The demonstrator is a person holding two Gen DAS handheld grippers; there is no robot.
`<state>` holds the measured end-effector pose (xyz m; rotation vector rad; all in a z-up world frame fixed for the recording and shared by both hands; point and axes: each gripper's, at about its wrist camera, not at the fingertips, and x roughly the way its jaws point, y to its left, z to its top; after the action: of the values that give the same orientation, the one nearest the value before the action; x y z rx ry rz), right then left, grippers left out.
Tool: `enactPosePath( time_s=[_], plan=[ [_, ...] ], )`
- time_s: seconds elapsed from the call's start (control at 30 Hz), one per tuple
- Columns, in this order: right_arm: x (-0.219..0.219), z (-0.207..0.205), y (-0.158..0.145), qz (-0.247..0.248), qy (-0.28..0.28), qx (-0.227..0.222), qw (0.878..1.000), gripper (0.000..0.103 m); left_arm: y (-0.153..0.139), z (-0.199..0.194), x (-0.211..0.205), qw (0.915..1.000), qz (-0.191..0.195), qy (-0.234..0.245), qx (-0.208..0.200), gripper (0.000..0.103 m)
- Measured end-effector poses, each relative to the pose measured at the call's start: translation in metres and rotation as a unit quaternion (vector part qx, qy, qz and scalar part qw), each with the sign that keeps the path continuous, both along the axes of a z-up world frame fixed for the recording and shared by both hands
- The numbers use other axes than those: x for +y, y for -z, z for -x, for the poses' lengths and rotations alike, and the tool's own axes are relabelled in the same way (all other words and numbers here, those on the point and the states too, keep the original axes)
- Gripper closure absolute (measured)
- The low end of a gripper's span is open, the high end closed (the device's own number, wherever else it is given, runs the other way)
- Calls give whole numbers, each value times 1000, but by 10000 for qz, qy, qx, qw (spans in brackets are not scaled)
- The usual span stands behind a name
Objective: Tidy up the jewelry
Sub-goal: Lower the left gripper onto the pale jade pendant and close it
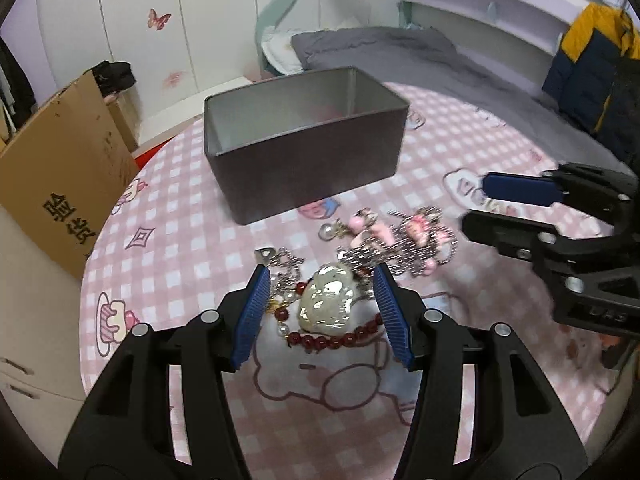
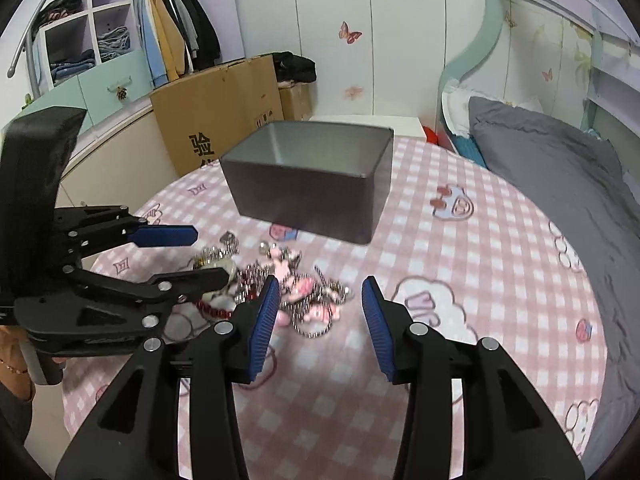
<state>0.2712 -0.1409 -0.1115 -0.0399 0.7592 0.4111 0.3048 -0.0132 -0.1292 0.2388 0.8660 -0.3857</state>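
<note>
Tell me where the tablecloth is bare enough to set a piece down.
Bare cloth lies right of the jewelry pile, toward the grey bedding, and right of the metal tin. Another clear strip runs left of the tin toward the cardboard box. It is crowded in front of the tin, where the pile and both grippers meet.

Both wrist cameras look down, close, sharing the jewelry pile (image 1: 360, 264).

Tangled jewelry (image 1: 360, 276) (beads, chains), beside open tin (image 1: 304, 140)
</note>
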Motion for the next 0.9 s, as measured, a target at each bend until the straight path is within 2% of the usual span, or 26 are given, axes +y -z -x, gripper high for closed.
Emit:
enactPosePath(
  time_s=[0.27,0.33,0.43,0.7,0.77,0.9],
  plan=[
    [-1,6,6,-10,-20,47,10000,62,17,0,-3,9998,-165,1,132,50],
    [-1,6,7,-13,-24,59,10000,62,18,-1,-3,9997,-174,5,161,69],
    [0,5,7,-8,-26,70,10000,62,18,-2,0,9998,-164,-5,150,75],
    [4,6,4,87,-74,13,9999,62,5,-2,20,9989,403,-98,198,75],
    [10,7,4,128,-152,-1,9998,62,-2,0,28,9982,559,-137,158,86],
    [27,9,3,180,-416,6,9990,62,-17,2,43,9959,884,-170,101,86]
  ],
)
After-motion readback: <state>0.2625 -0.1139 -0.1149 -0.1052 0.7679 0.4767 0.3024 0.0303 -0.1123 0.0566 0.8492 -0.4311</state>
